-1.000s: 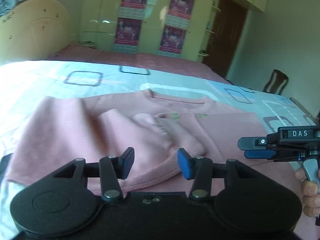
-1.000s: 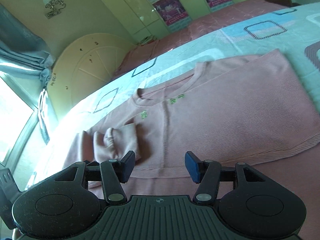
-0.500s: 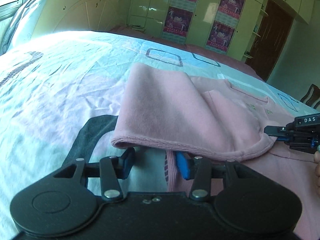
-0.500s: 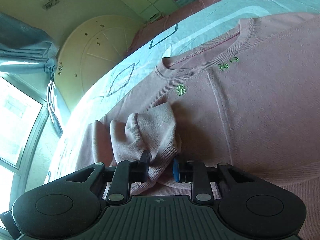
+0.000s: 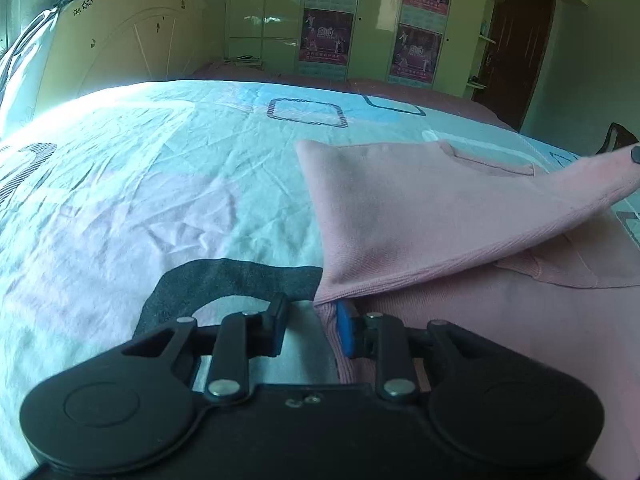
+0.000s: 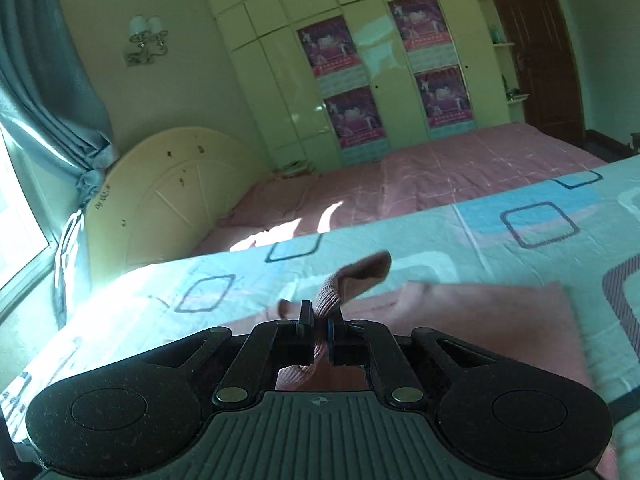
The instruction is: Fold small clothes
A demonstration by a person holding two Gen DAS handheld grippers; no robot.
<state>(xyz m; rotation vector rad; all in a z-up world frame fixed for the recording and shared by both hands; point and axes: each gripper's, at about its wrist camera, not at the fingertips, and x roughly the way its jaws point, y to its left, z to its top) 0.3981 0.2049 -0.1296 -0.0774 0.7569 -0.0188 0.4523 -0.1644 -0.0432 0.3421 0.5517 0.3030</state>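
A pink sweater [image 5: 432,208] lies on the patterned bedsheet [image 5: 160,184]. Its left side is lifted and pulled over to the right, stretched toward the frame's right edge. My left gripper [image 5: 310,330] sits low at the sweater's near hem corner, jaws partly apart, with the blue pad [image 5: 345,332] touching the fabric edge; I cannot tell if it grips. My right gripper [image 6: 319,338] is shut on the sweater's sleeve cuff [image 6: 352,280] and holds it raised above the rest of the sweater [image 6: 480,320].
A cream headboard [image 5: 120,52] stands at the far left. Green wardrobes with posters [image 5: 328,36] line the back wall, with a dark door [image 5: 516,52] to the right. A second bed with a pink cover [image 6: 420,184] lies beyond.
My right gripper closed on the sleeve cuff and lifted it up and across to the right. My left gripper moved down to the sweater's near hem corner.
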